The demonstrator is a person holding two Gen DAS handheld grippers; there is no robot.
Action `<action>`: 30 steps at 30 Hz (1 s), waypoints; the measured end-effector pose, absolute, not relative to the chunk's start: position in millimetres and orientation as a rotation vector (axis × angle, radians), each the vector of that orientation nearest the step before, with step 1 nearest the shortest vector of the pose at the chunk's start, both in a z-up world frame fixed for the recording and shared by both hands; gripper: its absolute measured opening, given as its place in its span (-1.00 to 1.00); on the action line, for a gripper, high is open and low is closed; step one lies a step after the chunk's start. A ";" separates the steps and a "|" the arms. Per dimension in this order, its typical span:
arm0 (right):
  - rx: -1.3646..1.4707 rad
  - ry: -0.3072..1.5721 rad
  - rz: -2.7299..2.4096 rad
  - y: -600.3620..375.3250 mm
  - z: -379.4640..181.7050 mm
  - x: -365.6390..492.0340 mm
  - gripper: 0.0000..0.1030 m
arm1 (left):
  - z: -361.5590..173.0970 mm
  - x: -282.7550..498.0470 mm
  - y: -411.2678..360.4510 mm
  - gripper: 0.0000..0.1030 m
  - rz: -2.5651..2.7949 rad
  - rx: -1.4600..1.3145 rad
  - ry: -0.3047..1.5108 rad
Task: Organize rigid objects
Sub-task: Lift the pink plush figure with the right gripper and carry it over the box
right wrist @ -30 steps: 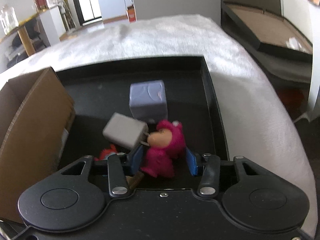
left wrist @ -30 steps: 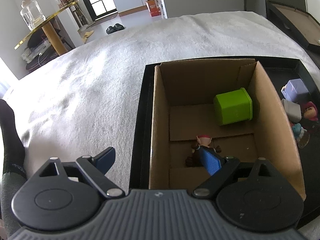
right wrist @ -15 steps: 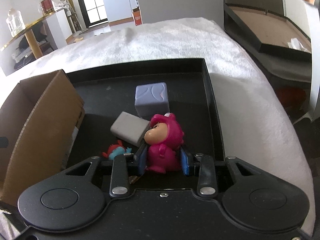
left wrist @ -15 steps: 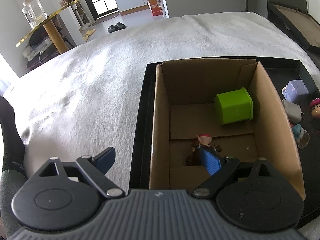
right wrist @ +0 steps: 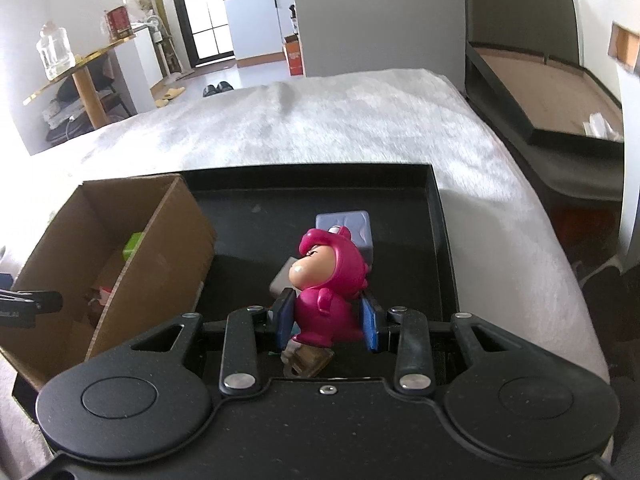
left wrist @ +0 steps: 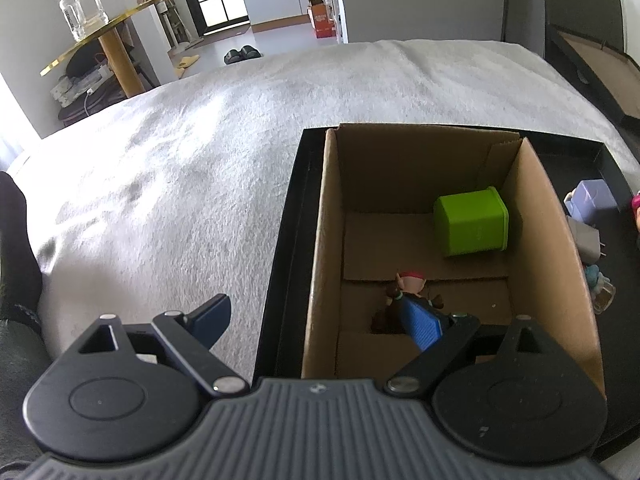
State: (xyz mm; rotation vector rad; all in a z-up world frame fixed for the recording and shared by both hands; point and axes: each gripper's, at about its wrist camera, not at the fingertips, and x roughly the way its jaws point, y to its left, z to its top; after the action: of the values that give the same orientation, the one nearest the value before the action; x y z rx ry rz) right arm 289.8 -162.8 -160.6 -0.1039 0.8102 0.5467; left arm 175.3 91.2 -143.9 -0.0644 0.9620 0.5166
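Observation:
My right gripper (right wrist: 327,319) is shut on a pink hooded figurine (right wrist: 329,280) and holds it above the black tray (right wrist: 436,216). Behind it on the tray sit a lavender cube (right wrist: 352,224) and a grey plug adapter (right wrist: 282,278). A cardboard box (left wrist: 532,208) stands in the tray's left part and holds a green cube (left wrist: 472,222) and a small red-capped figurine (left wrist: 410,286). My left gripper (left wrist: 320,318) is open and empty, straddling the box's near left wall. The box also shows in the right wrist view (right wrist: 168,240).
The tray rests on a white fuzzy bed cover (left wrist: 200,152). A small blue figurine on a clear base (left wrist: 598,280) lies right of the box. A gold side table with a glass jar (left wrist: 82,12) stands at far left. A dark framed board (right wrist: 540,92) is to the right.
My right gripper closed on the pink figurine and lifted it up off the tray. The left gripper stayed open in place at the box.

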 end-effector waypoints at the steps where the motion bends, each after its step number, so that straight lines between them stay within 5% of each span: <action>1: -0.108 0.806 0.549 -162.1 -157.8 289.0 -0.35 | -143.8 174.7 91.3 0.77 0.515 -0.065 0.958; 19: -0.221 0.726 0.587 -129.9 -118.6 258.6 -0.35 | -145.5 159.9 97.8 0.69 0.473 -0.093 0.923; 30: -0.265 0.697 0.633 -103.7 -105.9 240.2 -0.35 | -151.6 153.0 100.6 0.01 0.470 -0.082 0.916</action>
State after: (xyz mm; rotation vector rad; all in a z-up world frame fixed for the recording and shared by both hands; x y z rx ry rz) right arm 240.2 -103.7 -105.9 -0.2650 0.6975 0.6333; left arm 153.0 100.6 -151.6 -0.0825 0.9161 0.4698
